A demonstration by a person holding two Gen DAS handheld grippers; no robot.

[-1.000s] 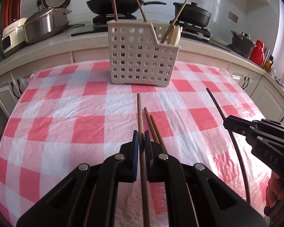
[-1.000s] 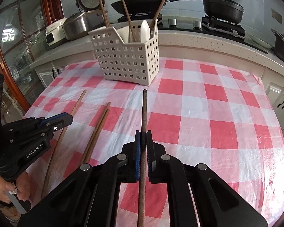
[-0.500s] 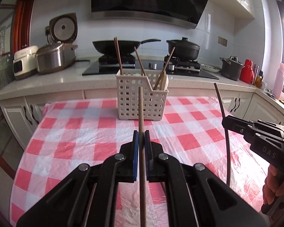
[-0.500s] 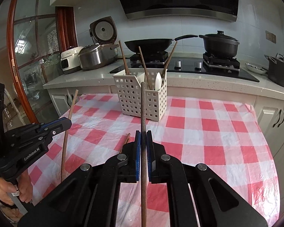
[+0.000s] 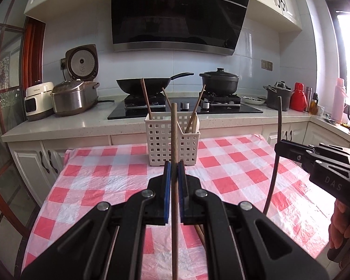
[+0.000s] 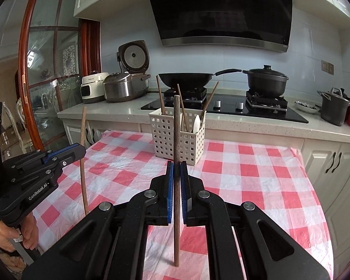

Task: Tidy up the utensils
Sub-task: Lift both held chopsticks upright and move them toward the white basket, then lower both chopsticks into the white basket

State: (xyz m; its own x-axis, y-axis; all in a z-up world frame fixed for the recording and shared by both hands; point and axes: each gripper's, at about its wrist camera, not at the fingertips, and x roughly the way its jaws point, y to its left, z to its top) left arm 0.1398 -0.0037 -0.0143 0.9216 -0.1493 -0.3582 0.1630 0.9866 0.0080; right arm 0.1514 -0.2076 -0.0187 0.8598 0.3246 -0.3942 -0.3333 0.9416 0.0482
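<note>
My left gripper is shut on a brown wooden chopstick held upright above the checked table. My right gripper is shut on a darker chopstick, also upright. Each gripper shows in the other's view, the right one at the right edge, the left one at the left edge. A white slotted utensil basket stands at the table's far side with several chopsticks and a white spoon in it. Two more chopsticks lie on the cloth under my left gripper.
The red-and-white checked cloth covers the table. Behind it runs a counter with a rice cooker, a wok and a black pot on the hob. A red flask and bottles stand at the right.
Both grippers have risen and tilted up from the table, each lifting its chopstick from lying flat to standing upright. The basket now looks farther away and lower in both views.
</note>
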